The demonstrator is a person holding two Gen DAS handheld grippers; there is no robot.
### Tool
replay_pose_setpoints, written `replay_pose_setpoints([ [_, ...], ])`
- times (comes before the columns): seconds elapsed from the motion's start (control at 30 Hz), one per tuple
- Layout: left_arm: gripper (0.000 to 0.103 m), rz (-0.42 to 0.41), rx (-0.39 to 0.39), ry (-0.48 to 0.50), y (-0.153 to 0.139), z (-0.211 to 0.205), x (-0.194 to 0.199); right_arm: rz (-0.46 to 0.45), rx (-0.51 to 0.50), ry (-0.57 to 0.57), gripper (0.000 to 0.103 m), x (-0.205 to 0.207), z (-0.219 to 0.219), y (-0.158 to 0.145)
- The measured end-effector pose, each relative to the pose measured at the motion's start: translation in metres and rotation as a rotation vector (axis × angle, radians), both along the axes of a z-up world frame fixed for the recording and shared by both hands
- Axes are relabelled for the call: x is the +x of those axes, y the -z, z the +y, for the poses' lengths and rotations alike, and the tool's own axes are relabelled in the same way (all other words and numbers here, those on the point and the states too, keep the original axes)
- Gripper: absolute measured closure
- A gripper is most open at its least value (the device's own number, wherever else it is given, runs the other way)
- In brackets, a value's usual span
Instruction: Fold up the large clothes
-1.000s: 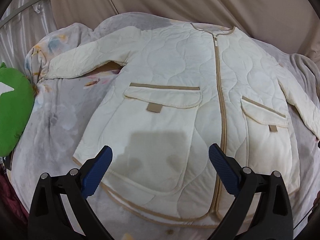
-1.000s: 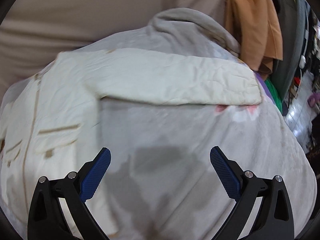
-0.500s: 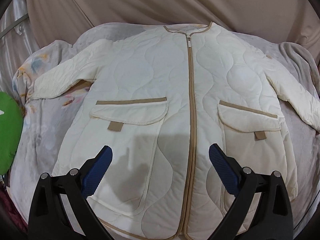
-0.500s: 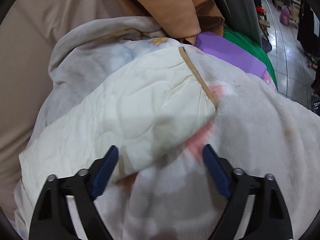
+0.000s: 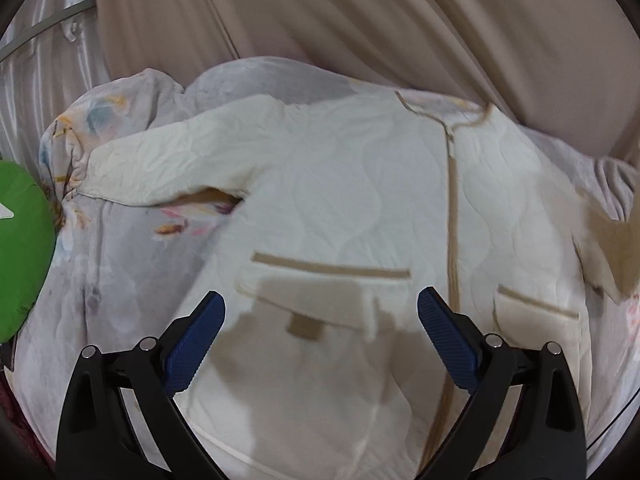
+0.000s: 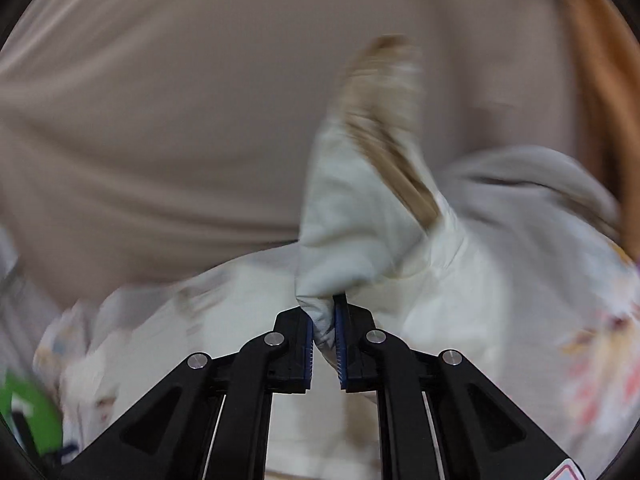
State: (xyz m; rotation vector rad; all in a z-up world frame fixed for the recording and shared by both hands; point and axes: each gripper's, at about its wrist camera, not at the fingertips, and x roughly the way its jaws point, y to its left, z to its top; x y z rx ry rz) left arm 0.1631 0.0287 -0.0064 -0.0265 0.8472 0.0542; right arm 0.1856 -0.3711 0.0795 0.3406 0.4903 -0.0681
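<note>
1. The right gripper [image 6: 323, 322] has just been closing, and its jaws now stand nearly together, pinching a fold of cream sleeve [image 6: 360, 216] between the blue pads [image 6: 339, 344].
2. From the pinch the sleeve rises toward 12 o'clock, lifted off the bedding; its tan-trimmed cuff [image 6: 384, 92] is blurred at the top.
3. Past the sleeve, from 1 to 4 o'clock, lies a grey flowered blanket [image 6: 560, 280]. A beige curtain [image 6: 160, 120] fills the view from 9 to 12 o'clock, and an orange cloth [image 6: 608, 80] hangs at 2 o'clock.
4. The left gripper [image 5: 320, 334] hangs wide open, with nothing between its blue pads [image 5: 196, 336].
5. Right under it lies the jacket [image 5: 360, 184], cream and quilted, spread front-up on the blanket [image 5: 120, 280]. The gripper's shadow falls on the chest pocket [image 5: 320, 296] between the fingers.
6. The tan zip [image 5: 453, 220] runs from 12 o'clock down to about 5 o'clock, just right of the right pad. A second pocket [image 5: 536, 316] sits at 3 o'clock.
7. The other sleeve [image 5: 168, 168] stretches flat toward 10 o'clock. At 3 o'clock the jacket's far side [image 5: 600, 248] is raised and blurred.
8. A green cushion [image 5: 20, 248] sits at 9 o'clock, off the blanket's edge; the beige curtain [image 5: 360, 20] hangs across the top.
</note>
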Motion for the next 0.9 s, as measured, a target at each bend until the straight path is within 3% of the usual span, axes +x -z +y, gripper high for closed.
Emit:
replay_pose_setpoints([
  [0.1,0.008,-0.032,-0.043,-0.011,-0.010,0.022,0.013,0.026,-0.020,-0.202,0.083,0.037,0.101,0.017],
  [0.13,0.007,-0.040,-0.064,-0.009,-0.012,0.028,0.018,0.059,-0.032,-0.265,0.074,0.050,0.136,0.033],
  [0.2,0.007,-0.032,-0.120,-0.005,-0.010,0.041,0.033,0.128,-0.064,-0.327,0.063,0.063,0.182,0.062],
  [0.27,0.007,-0.009,-0.207,0.013,-0.002,0.051,0.048,0.183,-0.090,-0.344,0.062,0.064,0.209,0.087],
  [0.33,0.007,0.016,-0.272,0.027,0.010,0.056,0.065,0.204,-0.075,-0.339,0.057,0.048,0.213,0.097],
  [0.43,0.007,0.072,-0.355,0.055,0.033,0.051,0.086,0.238,-0.010,-0.252,0.046,0.022,0.182,0.112],
  [0.6,0.009,0.208,-0.482,0.075,0.083,0.029,0.121,0.314,0.083,-0.024,0.043,-0.018,0.109,0.134],
  [0.67,0.026,0.224,-0.512,0.071,0.093,0.023,0.129,0.322,0.115,0.049,0.043,-0.021,0.090,0.142],
  [0.73,0.073,0.219,-0.533,0.115,0.098,0.016,0.137,0.317,0.156,0.108,0.043,-0.017,0.068,0.147],
  [0.8,0.094,0.198,-0.558,0.140,0.094,0.014,0.142,0.323,0.183,0.137,0.043,-0.007,0.054,0.153],
  [0.87,0.097,0.125,-0.516,0.162,0.074,0.013,0.149,0.349,0.225,0.169,0.044,0.006,0.038,0.166],
  [0.9,0.097,0.083,-0.489,0.175,0.062,0.014,0.151,0.354,0.257,0.178,0.055,0.010,0.032,0.172],
])
